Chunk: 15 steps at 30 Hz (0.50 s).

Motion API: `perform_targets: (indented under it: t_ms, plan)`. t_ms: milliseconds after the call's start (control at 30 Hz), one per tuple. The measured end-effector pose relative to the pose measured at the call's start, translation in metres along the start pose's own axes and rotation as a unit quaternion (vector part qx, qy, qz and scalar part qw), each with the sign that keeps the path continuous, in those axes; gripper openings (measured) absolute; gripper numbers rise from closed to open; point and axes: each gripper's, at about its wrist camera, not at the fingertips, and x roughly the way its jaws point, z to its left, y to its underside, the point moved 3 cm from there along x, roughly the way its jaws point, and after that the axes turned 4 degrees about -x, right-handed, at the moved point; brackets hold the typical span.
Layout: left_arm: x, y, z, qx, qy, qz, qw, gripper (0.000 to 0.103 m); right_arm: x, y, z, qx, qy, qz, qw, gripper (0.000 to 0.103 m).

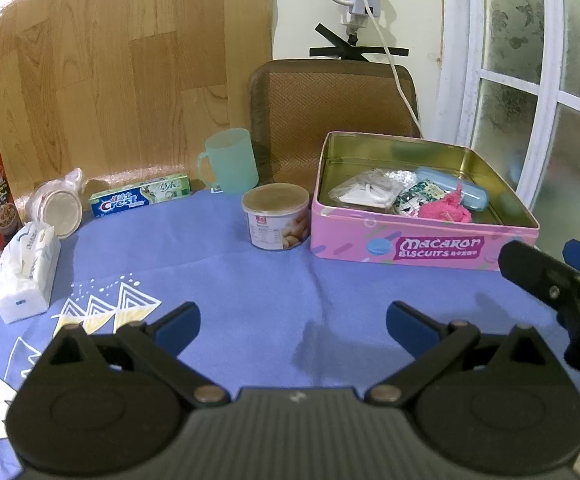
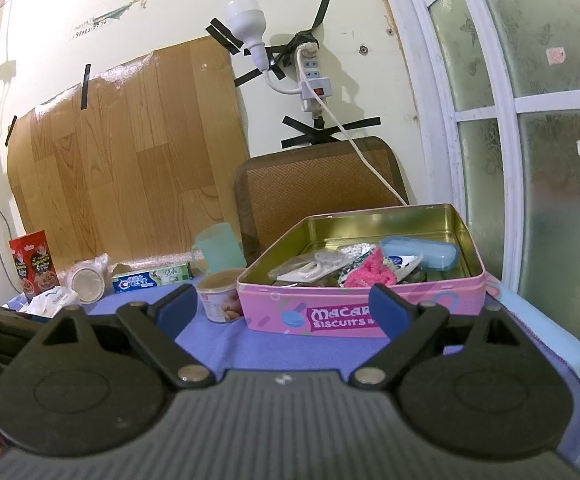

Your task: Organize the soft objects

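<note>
Here, both left gripper (image 1: 293, 322) and right gripper (image 2: 284, 306) fingers wide apart, empty.

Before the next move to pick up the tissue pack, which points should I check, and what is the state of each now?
1. Left claw open and empty: ok.
2. Right claw open and empty: ok.
3. Tissue pack free to grasp, lying on the blue tablecloth apart from the paper cup: ok.
4. Pink tin open, no lid on it: ok.
5. Free room in the tin: ok; the pink knit, light blue case and small bags fill its front, the back part is bare.
6. Path from pack to tin clear: not ok; the round can stands beside the tin.
</note>
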Motion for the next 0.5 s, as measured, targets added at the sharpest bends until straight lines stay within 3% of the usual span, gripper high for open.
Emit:
perform_targets:
  t_ms: [500]
  plan:
    - [0.0014,0.0015,0.0046,-0.009,0.004,0.005,0.9999,0.103,0.0,-0.0012,0.0009,-0.003,-0.001,0.0,1.0,0.094]
